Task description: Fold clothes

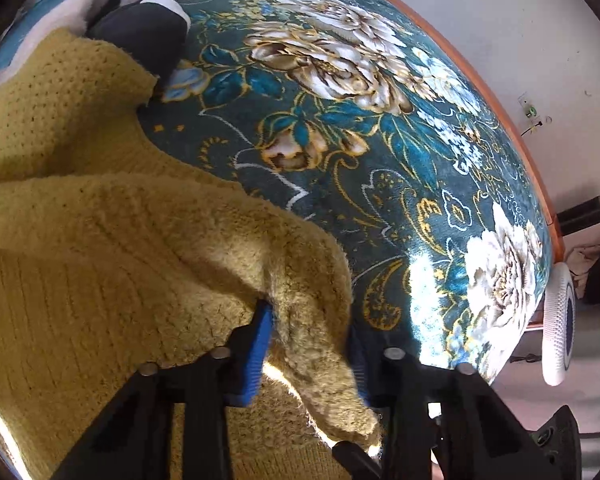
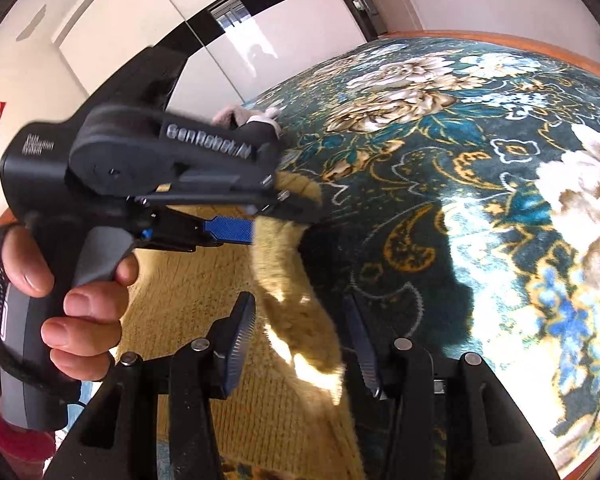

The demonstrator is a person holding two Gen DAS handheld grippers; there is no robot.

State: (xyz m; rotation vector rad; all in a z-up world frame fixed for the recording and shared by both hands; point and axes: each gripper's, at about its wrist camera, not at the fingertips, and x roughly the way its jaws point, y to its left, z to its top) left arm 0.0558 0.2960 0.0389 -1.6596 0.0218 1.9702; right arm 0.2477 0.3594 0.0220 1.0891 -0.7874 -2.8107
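Note:
A mustard-yellow knitted sweater (image 1: 100, 240) lies on a teal floral blanket (image 1: 340, 140). My left gripper (image 1: 310, 340) has its blue pads around a raised fold of the sweater's edge and holds it. In the right wrist view the left gripper (image 2: 260, 216) shows from the side, gripping that same fold of the sweater (image 2: 284, 280). My right gripper (image 2: 300, 332) is open, its jaws on either side of the hanging yellow fold, just below the left gripper.
A dark garment with pale fleece lining (image 1: 140, 28) lies at the far end of the bed. A wooden bed edge (image 1: 500, 100) runs along the right, with a white round fan (image 1: 558, 320) on the floor beyond. A white wardrobe (image 2: 180, 20) stands behind.

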